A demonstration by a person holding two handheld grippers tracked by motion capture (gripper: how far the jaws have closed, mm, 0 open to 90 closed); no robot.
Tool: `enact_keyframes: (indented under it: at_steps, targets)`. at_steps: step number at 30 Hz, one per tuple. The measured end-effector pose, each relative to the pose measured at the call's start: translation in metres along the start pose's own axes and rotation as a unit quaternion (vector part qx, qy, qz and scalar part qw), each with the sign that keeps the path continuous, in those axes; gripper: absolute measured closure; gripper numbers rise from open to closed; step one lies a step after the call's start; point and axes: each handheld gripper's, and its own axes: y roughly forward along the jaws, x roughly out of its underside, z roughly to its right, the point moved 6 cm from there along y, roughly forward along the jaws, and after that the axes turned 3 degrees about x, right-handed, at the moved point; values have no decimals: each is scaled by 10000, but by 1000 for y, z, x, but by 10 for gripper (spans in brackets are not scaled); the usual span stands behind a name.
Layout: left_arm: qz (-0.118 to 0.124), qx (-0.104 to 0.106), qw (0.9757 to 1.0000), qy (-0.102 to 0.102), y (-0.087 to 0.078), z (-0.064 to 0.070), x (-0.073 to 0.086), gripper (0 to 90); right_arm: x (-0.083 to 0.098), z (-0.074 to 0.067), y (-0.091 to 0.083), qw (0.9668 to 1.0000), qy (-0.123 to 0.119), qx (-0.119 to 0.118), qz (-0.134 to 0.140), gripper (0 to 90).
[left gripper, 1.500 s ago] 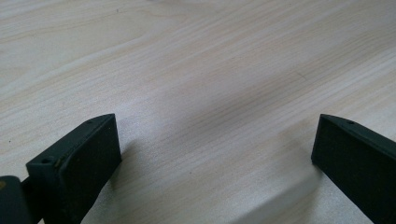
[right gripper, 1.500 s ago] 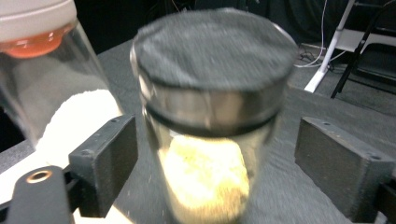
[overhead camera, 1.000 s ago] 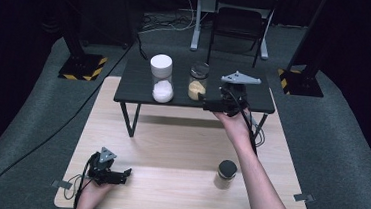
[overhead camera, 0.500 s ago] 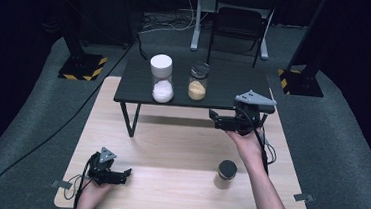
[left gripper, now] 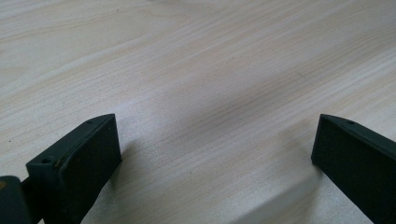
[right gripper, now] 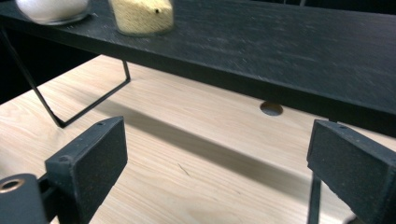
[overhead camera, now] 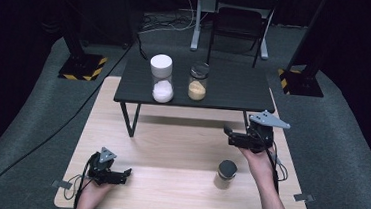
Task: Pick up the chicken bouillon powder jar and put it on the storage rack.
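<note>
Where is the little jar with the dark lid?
In the high view, the small jar stands on the light wooden table near its front right, just below the right tool and in front of the black shelf.

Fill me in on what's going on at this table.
A person holds tongs in each hand at a wooden table. The right tongs are open and empty, hovering near the front edge of the black shelf, above a small dark-lidded jar. The left tongs rest open on the wood, holding nothing. On the shelf stand a white-lidded jar of white powder and a jar of yellow grains.
</note>
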Motion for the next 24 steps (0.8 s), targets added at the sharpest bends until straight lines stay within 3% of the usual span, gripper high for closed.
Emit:
enact_keyframes:
  at_steps: [4, 7, 24]
  targets:
    - [0, 0, 10000, 1, 0, 0, 0, 9, 12, 5, -6, 9999, 6, 123, 8, 40]
    - [1, -1, 10000, 0, 0, 0, 0, 9, 23, 9, -8, 9998, 182, 89, -15, 41]
    - [0, -1, 10000, 1, 0, 0, 0, 9, 86, 33, -11, 9982, 267, 460, -282, 49]
